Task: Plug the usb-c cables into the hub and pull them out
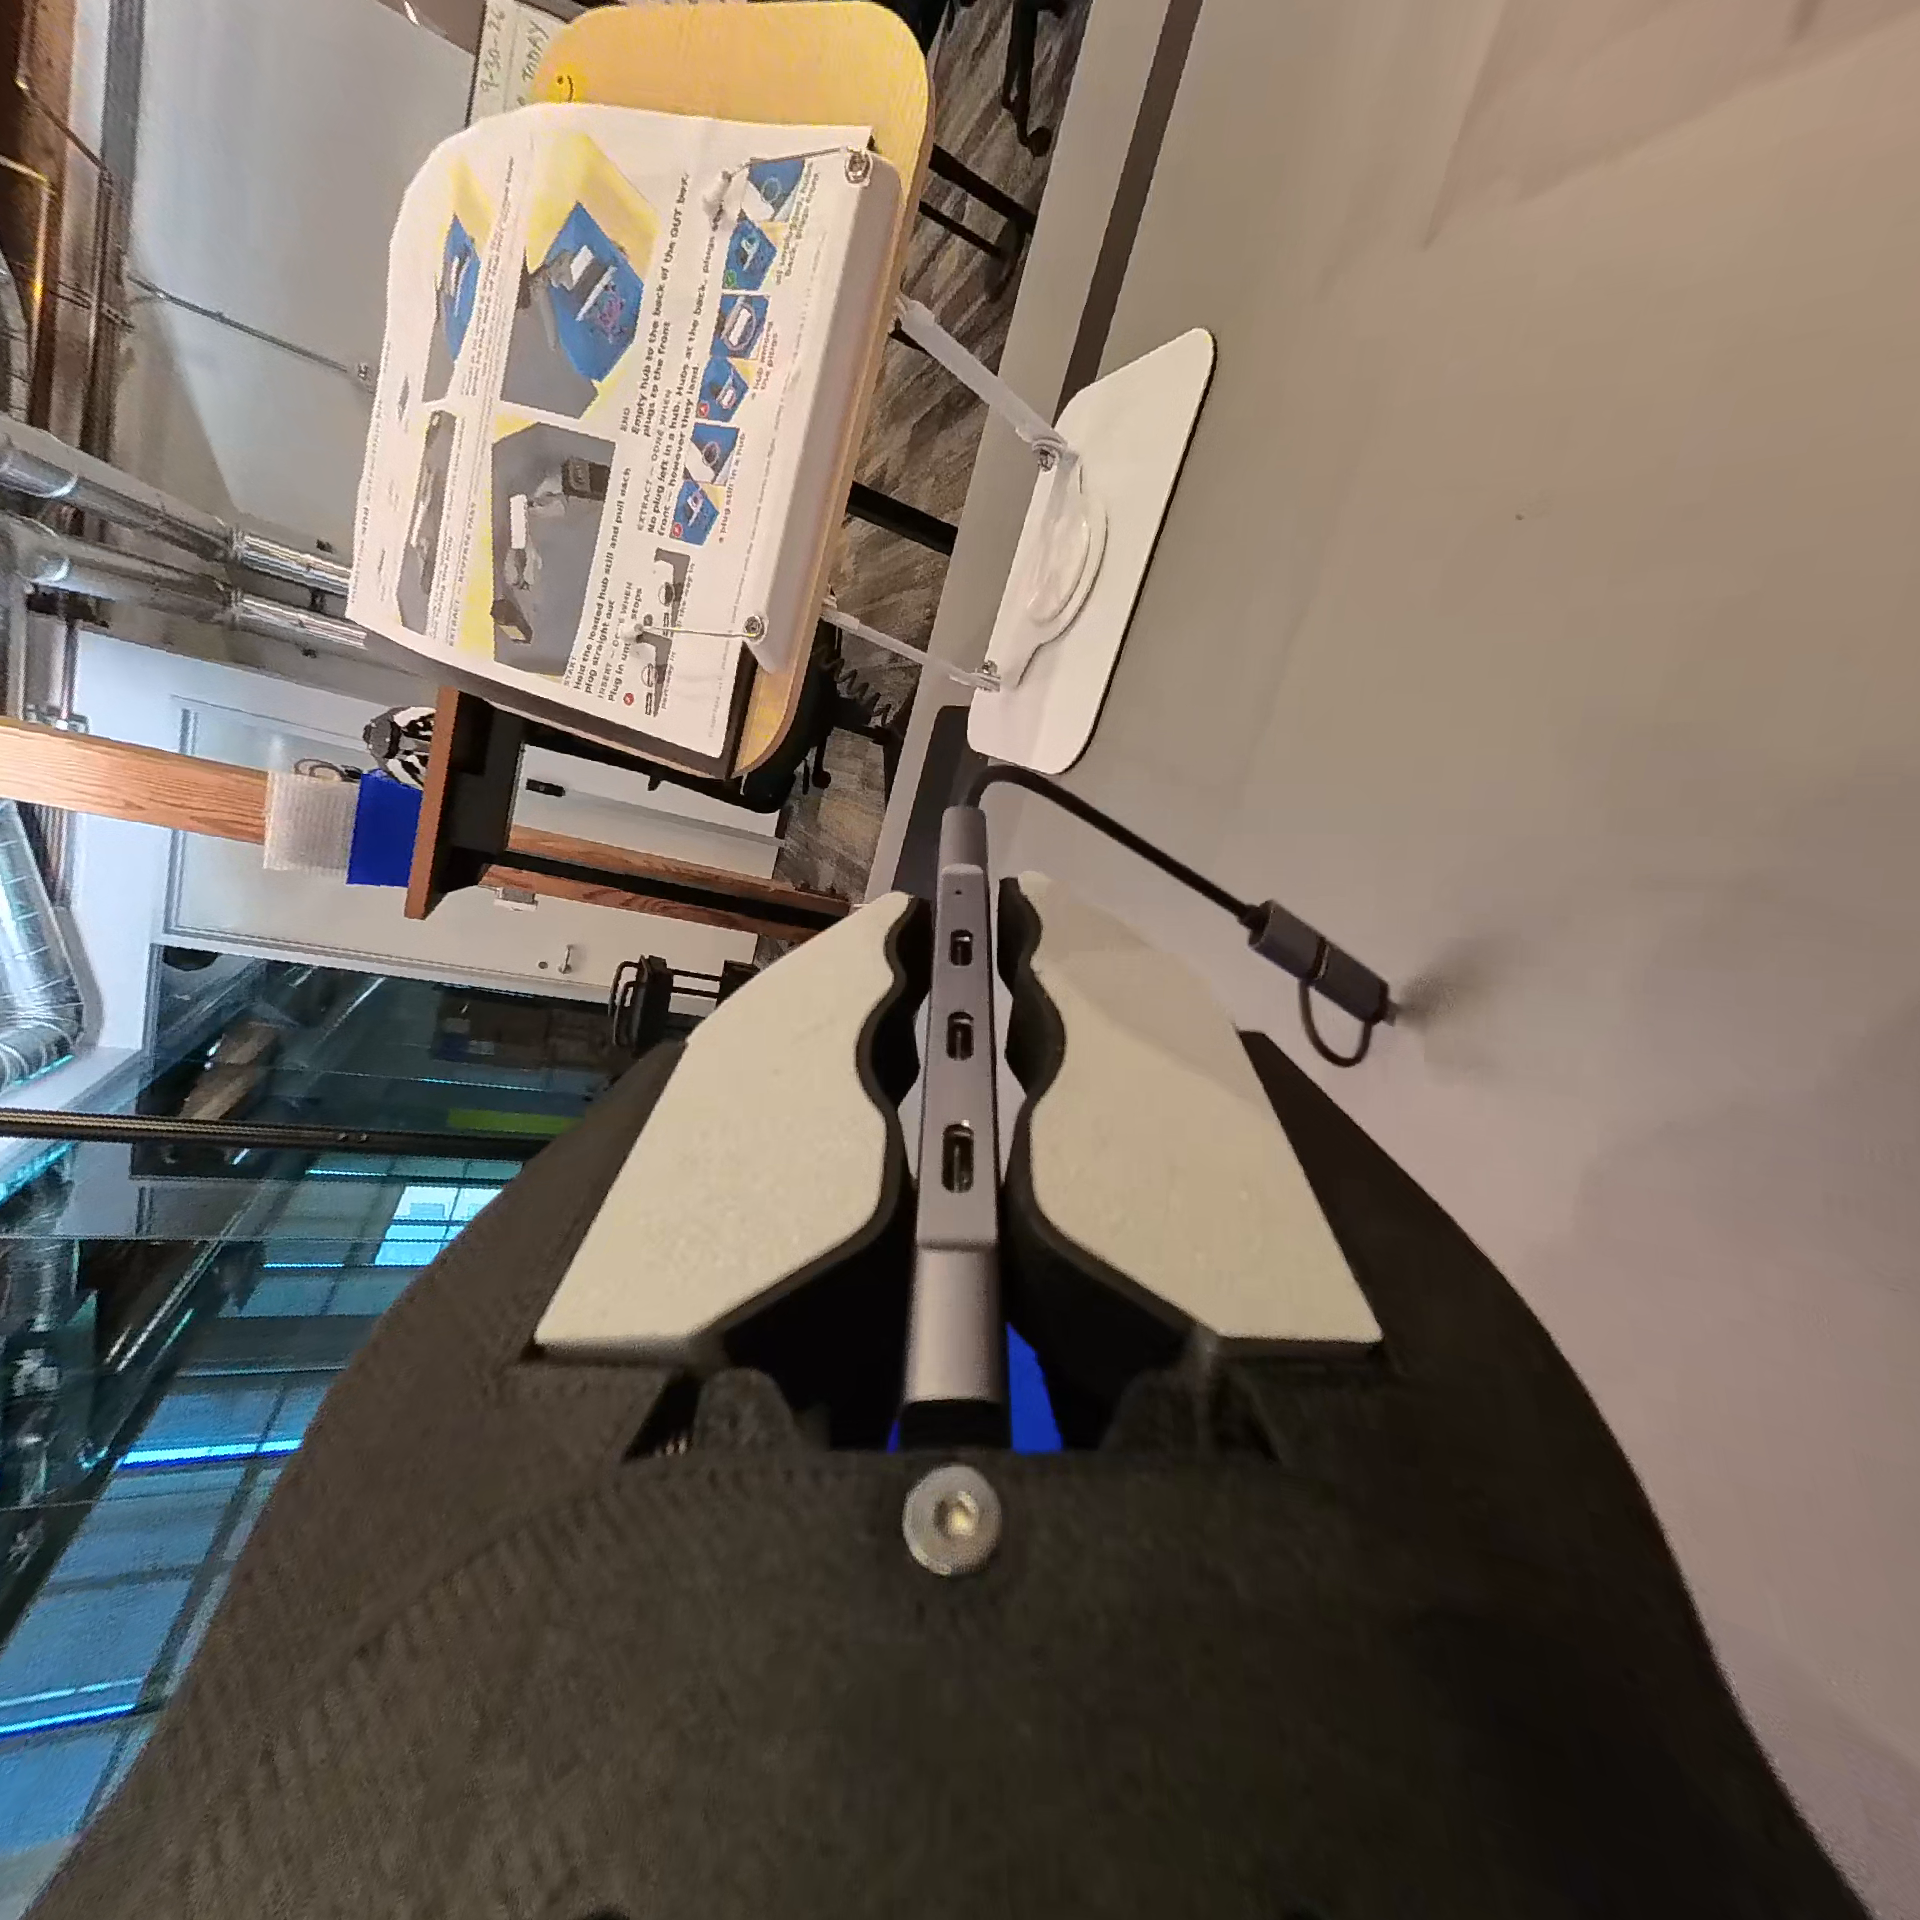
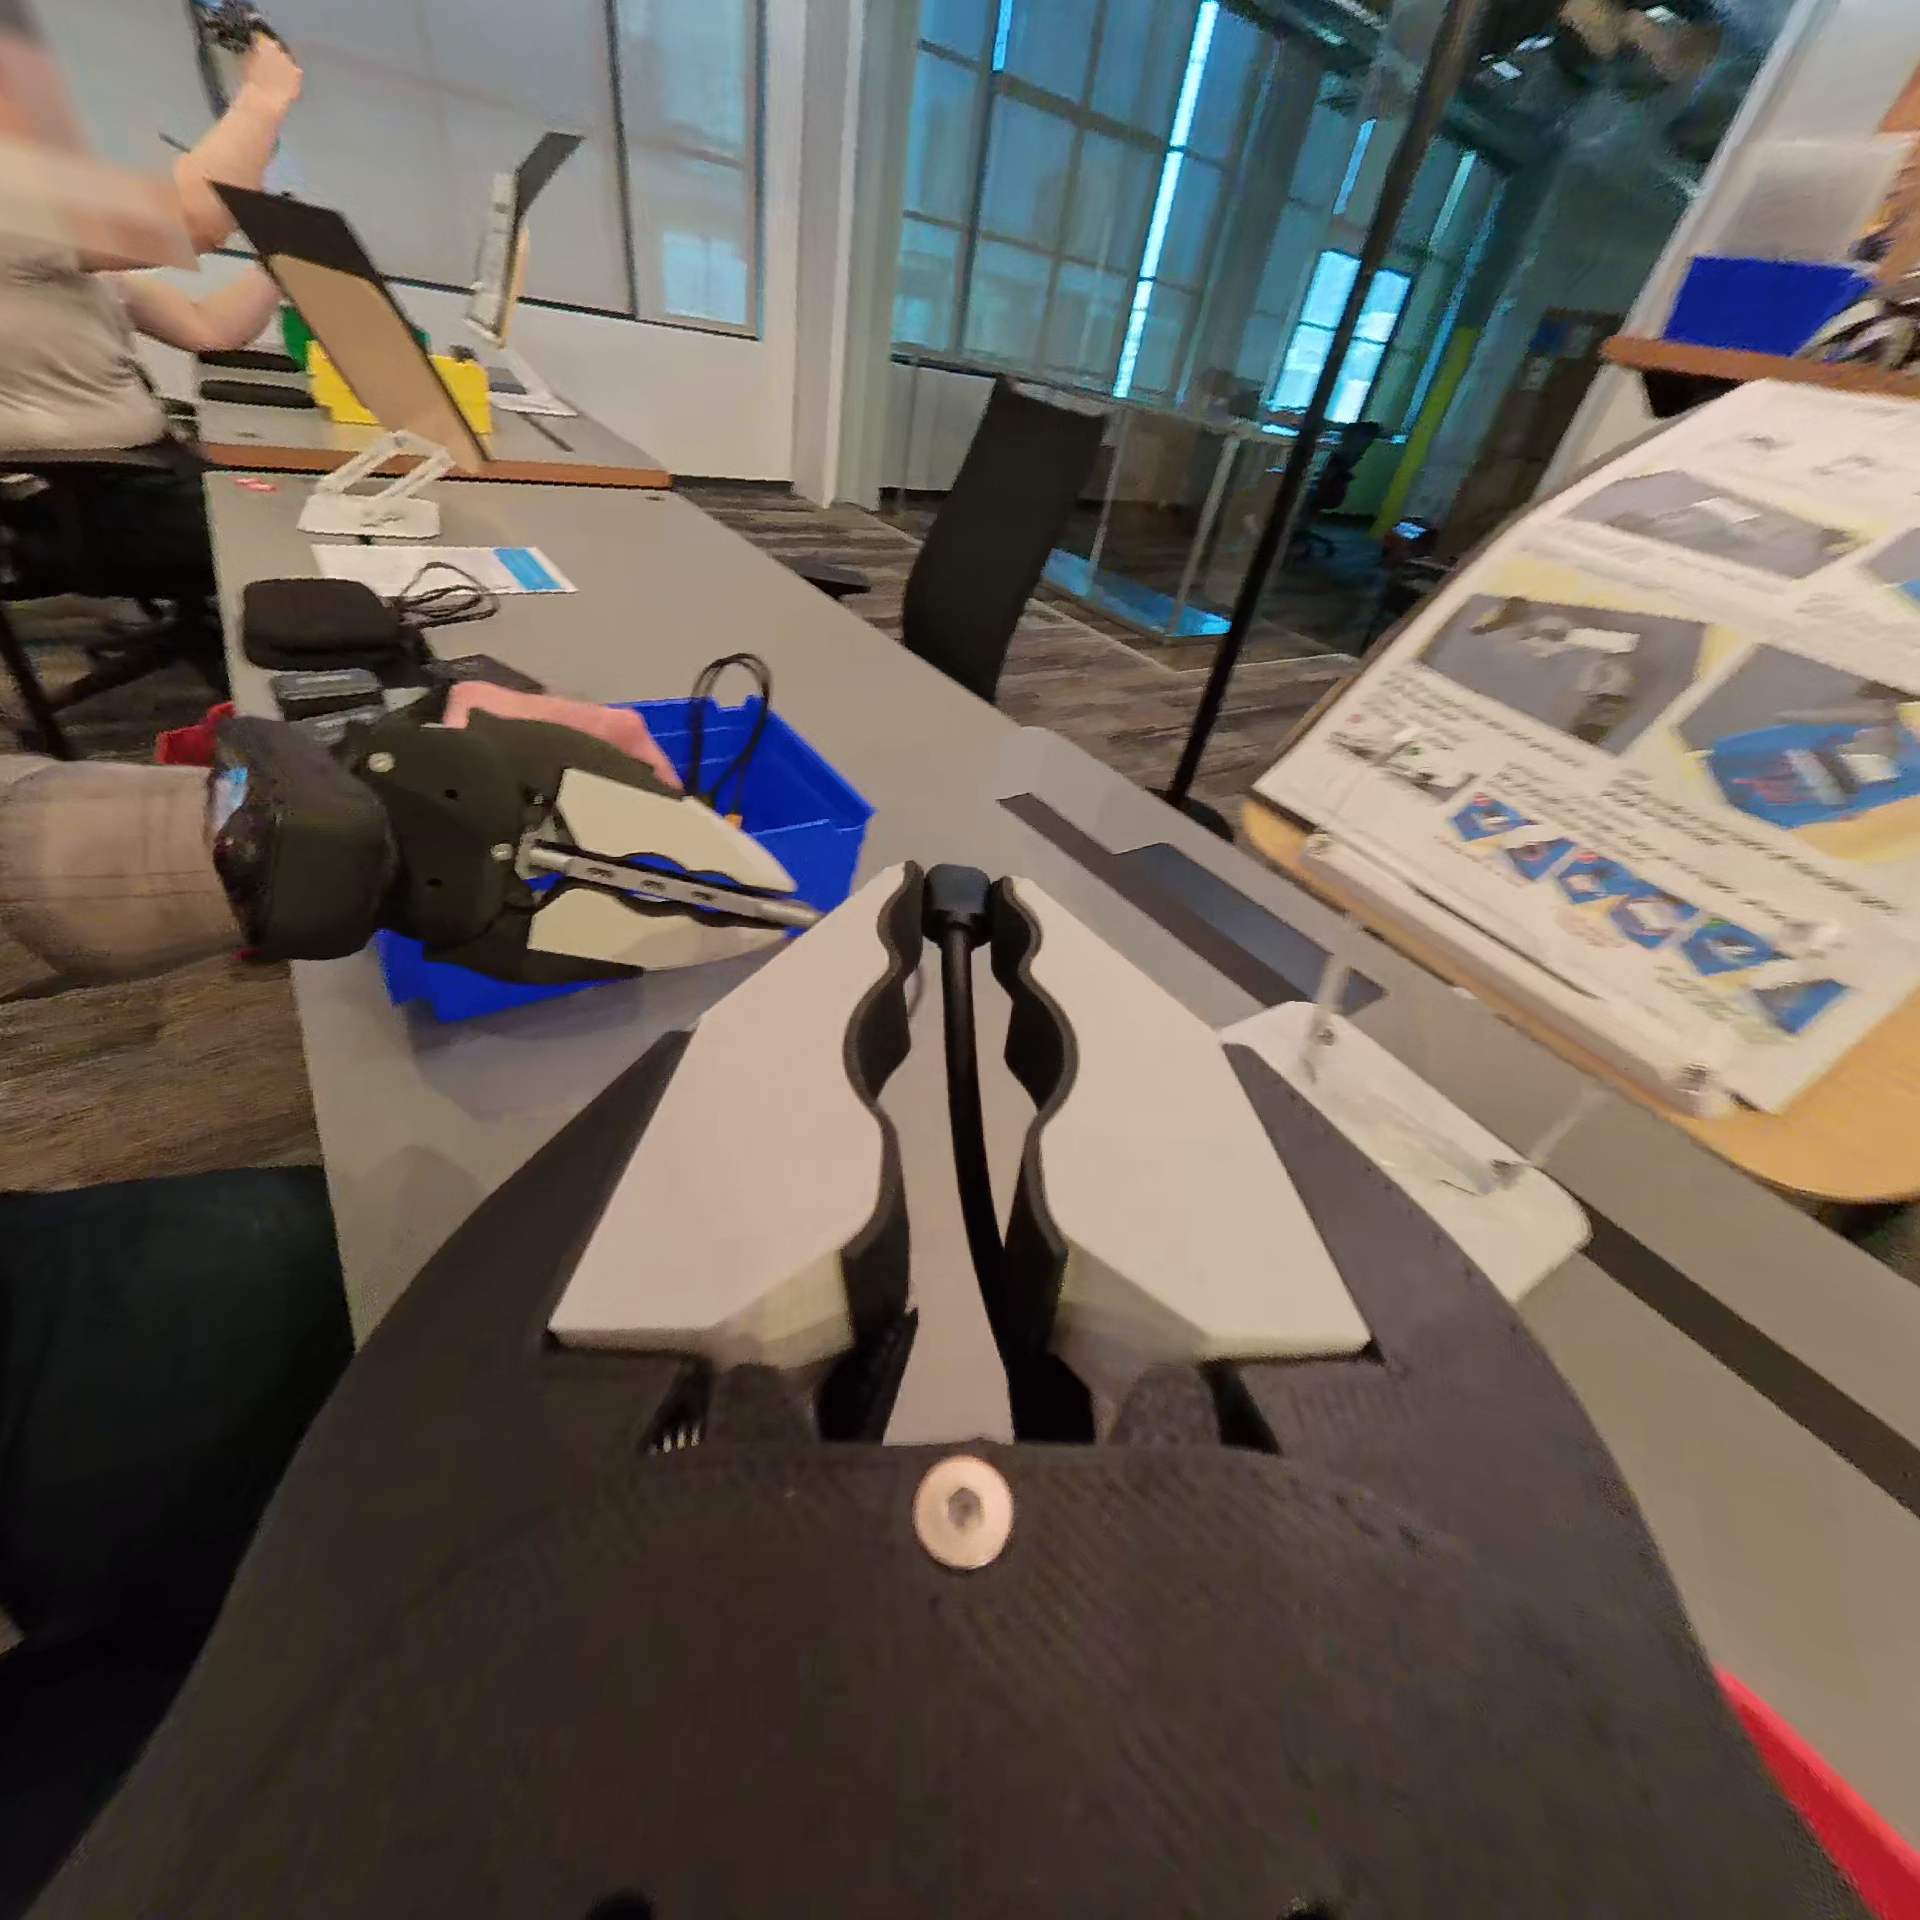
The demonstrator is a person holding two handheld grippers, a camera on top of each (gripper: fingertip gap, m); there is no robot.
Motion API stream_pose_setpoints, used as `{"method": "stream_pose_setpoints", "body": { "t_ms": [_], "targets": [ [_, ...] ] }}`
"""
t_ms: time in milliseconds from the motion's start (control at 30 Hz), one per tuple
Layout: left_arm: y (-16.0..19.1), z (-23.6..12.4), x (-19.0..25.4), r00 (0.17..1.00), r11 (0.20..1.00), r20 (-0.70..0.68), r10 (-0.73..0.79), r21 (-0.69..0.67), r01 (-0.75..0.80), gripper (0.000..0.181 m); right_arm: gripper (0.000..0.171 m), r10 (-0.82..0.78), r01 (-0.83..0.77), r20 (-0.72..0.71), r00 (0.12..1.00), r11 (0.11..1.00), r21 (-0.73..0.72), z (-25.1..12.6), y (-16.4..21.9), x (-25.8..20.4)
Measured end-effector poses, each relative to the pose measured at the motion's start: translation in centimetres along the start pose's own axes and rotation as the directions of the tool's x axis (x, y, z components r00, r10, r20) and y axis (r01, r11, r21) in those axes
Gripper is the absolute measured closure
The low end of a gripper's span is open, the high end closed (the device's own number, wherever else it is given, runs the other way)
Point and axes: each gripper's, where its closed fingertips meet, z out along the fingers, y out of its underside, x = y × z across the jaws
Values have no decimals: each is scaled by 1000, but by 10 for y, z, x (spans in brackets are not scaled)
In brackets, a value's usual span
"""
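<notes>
The hub [image 1: 961, 1091] is clamped lengthwise between the fingers of the left gripper [image 1: 961, 904], lifted off the table [image 1: 1558, 727]. Its row of ports is turned outward and left uncovered, presumably so that a plug can be brought in from the side without the fingers blocking it. Its own short lead [image 1: 1122, 842] curves away from the far end and ends in an adapter [image 1: 1320, 961] that hangs just above or touching the table; which cannot be told.

A black usb-c cable [image 2: 961, 997] is gripped by the right gripper [image 2: 958, 883], closed on the plug housing at the fingertips, with the cord run back between the fingers. Held so near the tip, the plug is kept stiff and aimed forward for insertion. The metal tip itself is not seen.

In the right wrist view the left gripper [image 2: 769, 899] is held well to the left, over a blue bin [image 2: 821, 805] in which another cable [image 2: 743, 717] lies. No plug is yet seated in the hub. An instruction sheet [image 2: 1621, 769] is propped on a stand at the far right, facing the worker.
</notes>
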Motion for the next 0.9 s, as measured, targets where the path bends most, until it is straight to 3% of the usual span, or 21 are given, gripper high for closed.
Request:
{"method": "stream_pose_setpoints", "body": {
  "t_ms": [133, 267, 533, 733, 900],
  "targets": [
    [0, -1, -1, 1000, 1000, 4, 9, -1, -9, 169, 161, -23, 23, -137, 990, 1000, -2, -53, -18, 48],
    [-3, -1, 0, 1000, 1000, 0, 12, 4, -12, 169, 161, -21, 14, -288, 957, 1000, -24, -107, -12, 97],
    [-6, 1, 3, 1000, 1000, -4, 24, 5, -24, 169, 161, 20, -89, -508, 861, 990, -110, -170, 76, 156],
    [-8, 2, 6, 999, 1000, -11, 30, 10, -30, 169, 160, 104, -188, -564, 819, 978, -94, -184, 146, 171],
    [-8, 3, 7, 999, 999, -15, 33, 12, -32, 169, 159, 115, -261, -571, 813, 948, -181, -190, 194, 169]
  ]
}}
